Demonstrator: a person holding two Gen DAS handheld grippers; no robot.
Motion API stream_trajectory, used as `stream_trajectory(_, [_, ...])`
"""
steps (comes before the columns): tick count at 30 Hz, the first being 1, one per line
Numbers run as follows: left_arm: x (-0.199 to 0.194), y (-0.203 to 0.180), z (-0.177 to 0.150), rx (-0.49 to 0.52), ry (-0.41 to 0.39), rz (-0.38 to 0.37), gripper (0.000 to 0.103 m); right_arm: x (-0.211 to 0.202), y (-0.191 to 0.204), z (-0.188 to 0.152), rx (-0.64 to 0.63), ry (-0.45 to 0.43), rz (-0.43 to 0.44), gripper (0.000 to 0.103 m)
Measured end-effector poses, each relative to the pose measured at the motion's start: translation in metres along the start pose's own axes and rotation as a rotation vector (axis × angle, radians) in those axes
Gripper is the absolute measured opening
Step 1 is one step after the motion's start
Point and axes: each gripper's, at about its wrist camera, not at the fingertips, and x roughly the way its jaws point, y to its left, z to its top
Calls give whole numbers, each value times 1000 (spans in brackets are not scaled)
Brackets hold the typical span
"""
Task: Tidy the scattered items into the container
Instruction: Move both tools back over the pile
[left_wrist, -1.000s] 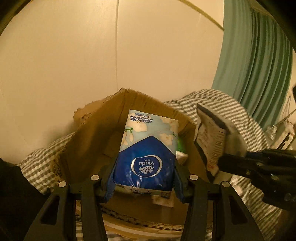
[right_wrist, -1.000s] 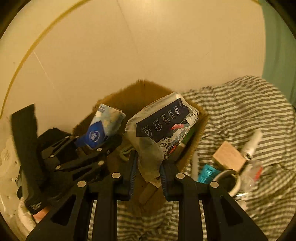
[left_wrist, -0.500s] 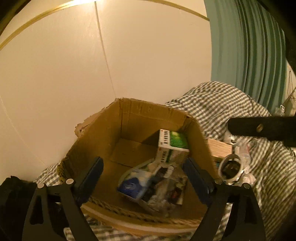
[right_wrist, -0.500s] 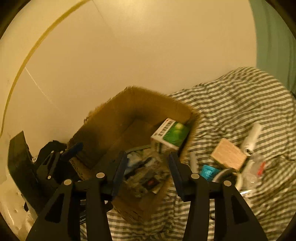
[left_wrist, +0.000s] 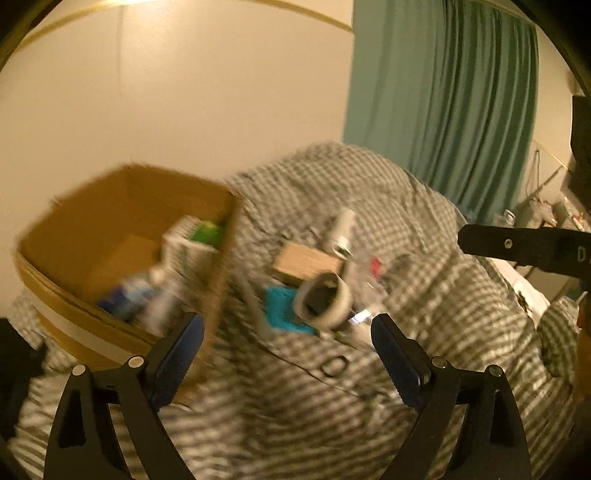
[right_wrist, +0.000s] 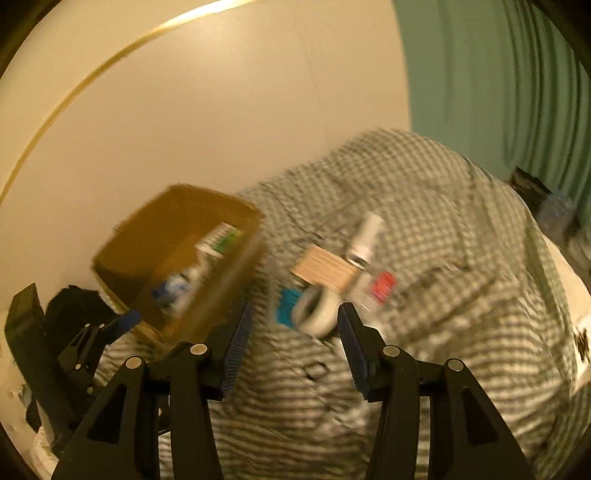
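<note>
Both views are motion-blurred. The cardboard box stands on the checked bedding by the wall and holds a green-and-white carton and a blue tissue pack. Right of it lie a tan block, a tape roll, a teal item and a white tube. My left gripper is open and empty before the pile. My right gripper is open and empty, near the tape roll.
Checked bedding covers the whole surface. A green curtain hangs at the back right, a cream wall behind the box. Small clear and red items lie beside the tube. The right gripper's bar crosses the left wrist view's right edge.
Both grippers let go: the tissue pack and the printed pouch dropped into the box. Both grippers then opened wide and swung right, from over the box toward the pile on the bedding.
</note>
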Motion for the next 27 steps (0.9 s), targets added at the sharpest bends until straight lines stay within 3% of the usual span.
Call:
stream_trajectory(6, [58, -31, -45, 46, 116, -15, 94, 39, -60, -38, 54, 75, -48, 49])
stream_trajectory(9, [89, -38, -64, 80, 168, -15, 94, 60, -83, -44, 98, 146, -32, 49])
stream_trajectory(14, [137, -47, -81, 102, 238, -9, 93, 81, -83, -35, 6, 194, -40, 49])
stream_trajectory(15, [148, -47, -83, 100, 245, -8, 92, 82, -81, -33, 35, 210, -45, 49])
stream_trajectory(18, [169, -46, -86, 93, 276, -27, 78, 100, -79, -34, 2, 248, -36, 49])
stream_trajectory(19, [176, -46, -88, 94, 290, -33, 67, 106, -80, -35, 1, 263, -35, 49])
stream_trajectory(20, [184, -47, -90, 99, 306, -38, 49, 113, -80, -36, 1, 281, -33, 49])
stream_trajectory(23, [184, -43, -92, 103, 287, -54, 25, 132, -81, -40, 3, 331, -36, 56])
stream_trajectory(25, [175, -36, -91, 94, 272, -57, 11, 139, -81, -42, 15, 338, -39, 64])
stream_trajectory(27, [166, -24, -90, 58, 267, -72, 7, 148, -82, -44, 44, 349, -25, 66])
